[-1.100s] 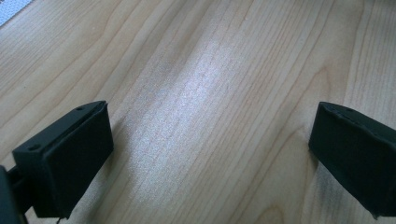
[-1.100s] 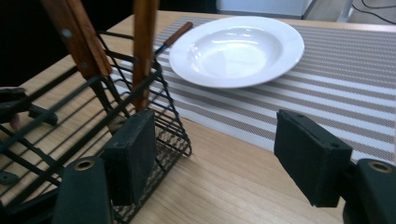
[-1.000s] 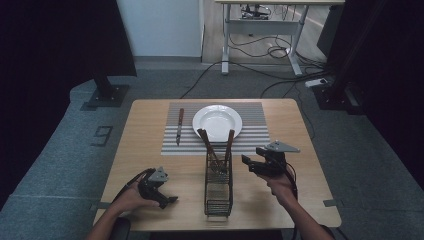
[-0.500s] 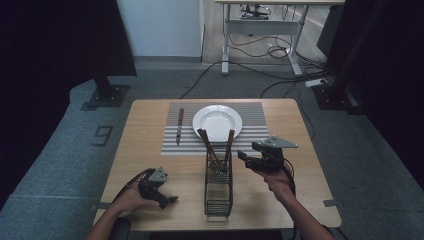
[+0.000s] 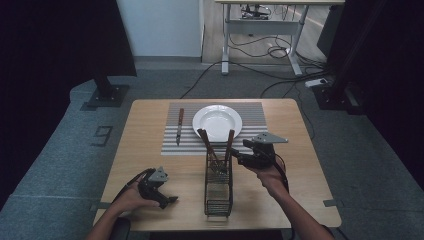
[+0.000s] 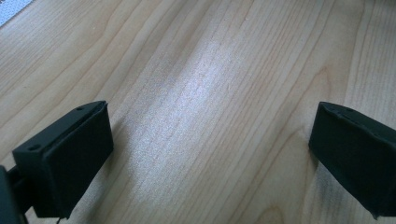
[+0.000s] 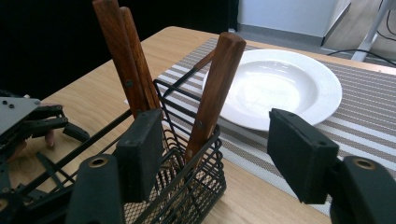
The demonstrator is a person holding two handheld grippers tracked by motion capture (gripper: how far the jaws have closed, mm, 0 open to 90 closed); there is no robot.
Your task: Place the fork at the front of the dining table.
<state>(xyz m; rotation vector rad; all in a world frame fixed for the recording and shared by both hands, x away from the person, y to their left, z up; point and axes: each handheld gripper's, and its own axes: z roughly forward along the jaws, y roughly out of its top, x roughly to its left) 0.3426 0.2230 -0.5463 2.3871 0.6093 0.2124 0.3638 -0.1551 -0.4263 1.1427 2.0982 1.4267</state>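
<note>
A: Where is the right gripper (image 5: 239,156)?

B: Just right of the black wire basket (image 5: 218,187), held up off the table and pointing left at the wooden handles. In its own view its jaws stand wide apart with nothing between them, and the nearest wooden handle (image 7: 214,93) rises in the gap ahead, untouched.

A: How many handles are in the basket?

B: 3 show in the right gripper view: 2 close together leaning left (image 7: 125,56), and 1 leaning right. All sit at the basket's far end (what the lower ends are I cannot tell, they are hidden in the mesh).

A: And the left gripper (image 5: 167,200)?

B: At the near left of the wooden table (image 5: 145,130), low over the top and pointing right, well apart from the basket. Its jaws are also spread wide, with bare wood grain between them in the left gripper view.

A: What lies beyond?

B: A striped placemat (image 5: 255,116) at the far middle of the table. A white plate (image 5: 217,122) sits on it, just beyond the basket. A knife with a brown handle (image 5: 179,126) lies on the mat's left part, beside the plate and not touching it.
</note>
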